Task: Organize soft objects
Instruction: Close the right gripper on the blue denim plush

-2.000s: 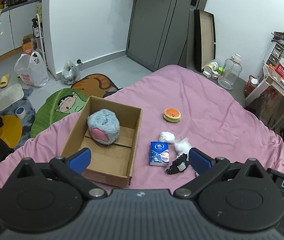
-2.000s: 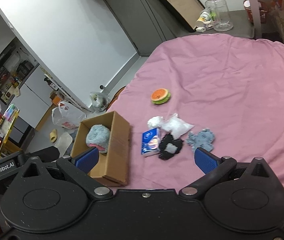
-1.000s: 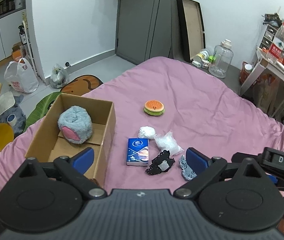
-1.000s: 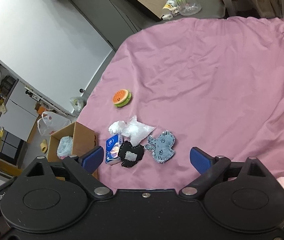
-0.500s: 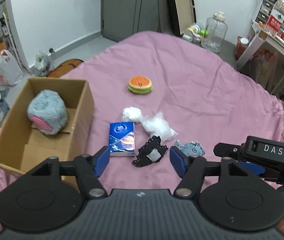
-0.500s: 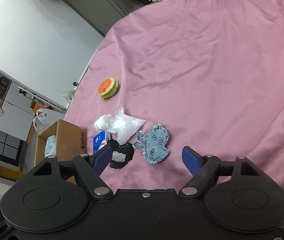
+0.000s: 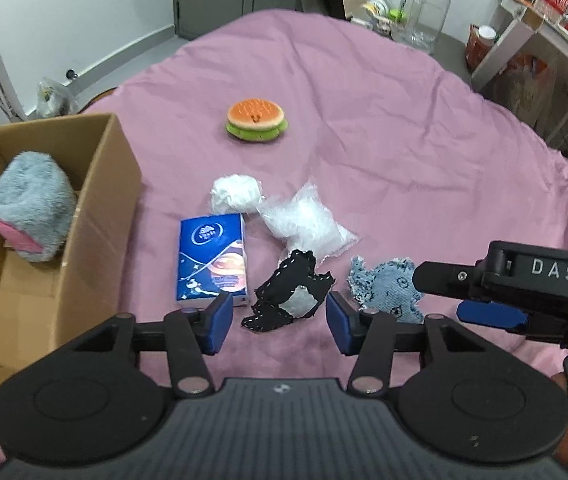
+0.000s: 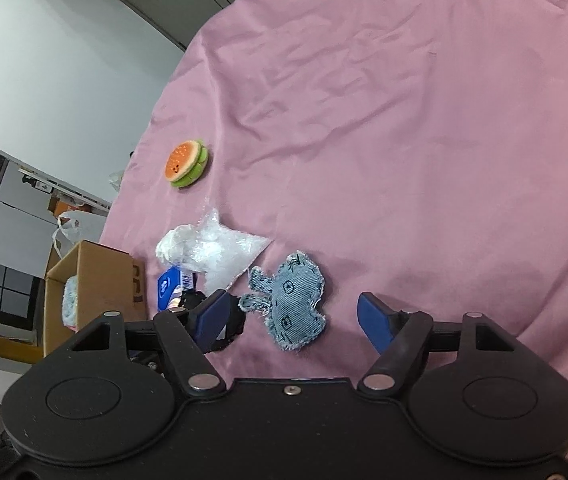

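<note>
While the cardboard box holds a grey plush, both grippers' fingers stand apart, empty.

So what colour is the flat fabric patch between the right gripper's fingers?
Light blue denim patch, clearest in the right wrist view.

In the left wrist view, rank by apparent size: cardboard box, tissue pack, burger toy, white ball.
Largest to smallest as they look:
1. cardboard box
2. tissue pack
3. burger toy
4. white ball
The burger toy lies farther from the camera than the pack, so those two stay unsure.
</note>
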Available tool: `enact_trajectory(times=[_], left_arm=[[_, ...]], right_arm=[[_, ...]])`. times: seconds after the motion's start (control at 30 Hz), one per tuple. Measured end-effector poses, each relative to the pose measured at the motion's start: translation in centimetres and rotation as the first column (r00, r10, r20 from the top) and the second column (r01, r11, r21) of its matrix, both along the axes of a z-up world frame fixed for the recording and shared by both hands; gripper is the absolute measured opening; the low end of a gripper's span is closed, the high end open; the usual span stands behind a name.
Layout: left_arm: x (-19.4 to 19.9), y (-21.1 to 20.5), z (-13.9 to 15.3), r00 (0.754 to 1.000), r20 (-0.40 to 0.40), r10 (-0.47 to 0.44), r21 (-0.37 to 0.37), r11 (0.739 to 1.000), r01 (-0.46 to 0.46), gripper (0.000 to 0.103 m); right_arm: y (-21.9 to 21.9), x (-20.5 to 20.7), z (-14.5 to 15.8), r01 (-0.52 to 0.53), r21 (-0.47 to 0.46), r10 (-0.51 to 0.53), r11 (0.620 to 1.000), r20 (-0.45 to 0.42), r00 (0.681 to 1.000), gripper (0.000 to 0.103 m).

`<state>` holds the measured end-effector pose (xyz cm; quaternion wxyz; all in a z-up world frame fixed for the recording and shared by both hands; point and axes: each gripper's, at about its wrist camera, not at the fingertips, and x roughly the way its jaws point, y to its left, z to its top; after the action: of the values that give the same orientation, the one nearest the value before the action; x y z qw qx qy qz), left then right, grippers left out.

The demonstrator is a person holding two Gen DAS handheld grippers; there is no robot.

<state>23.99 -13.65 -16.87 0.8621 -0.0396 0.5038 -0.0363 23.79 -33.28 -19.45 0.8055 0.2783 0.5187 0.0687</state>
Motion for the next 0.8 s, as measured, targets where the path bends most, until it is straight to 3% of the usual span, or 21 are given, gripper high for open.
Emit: enact_trajectory(times=[0.6, 0.63, 0.7, 0.8], left_arm=[[2.5, -0.3, -3.8, 0.997, -0.061, -0.045, -0.038, 0.998, 0.043, 0.049], [2.5, -0.3, -4.0, 0.997, -0.063, -0.046, -0.041, 0.998, 0.043, 0.048], [2.5, -0.4, -4.1, 0.996, -0.069, -0.055, -0.051, 0.997, 0.052, 0.027], [2.4, -0.2, -3.9, 0.996, -0.075, -0.045, -0.086, 0.996, 0.039, 0.019]], right_arm=[[0.6, 1.8, -2.1, -0.019, -0.024, 0.017, 1.0, -0.064, 0.998, 0.069], [0.7, 1.9, -2.2, -0.02, -0.027, 0.018, 0.999, -0.066, 0.998, 0.068], [0.8, 2.0, -2.3, -0.023, -0.034, 0.021, 0.999, -0.069, 0.997, 0.066], [1.0, 2.2, -2.5, -0.026, -0.053, 0.022, 0.998, -0.073, 0.997, 0.058]])
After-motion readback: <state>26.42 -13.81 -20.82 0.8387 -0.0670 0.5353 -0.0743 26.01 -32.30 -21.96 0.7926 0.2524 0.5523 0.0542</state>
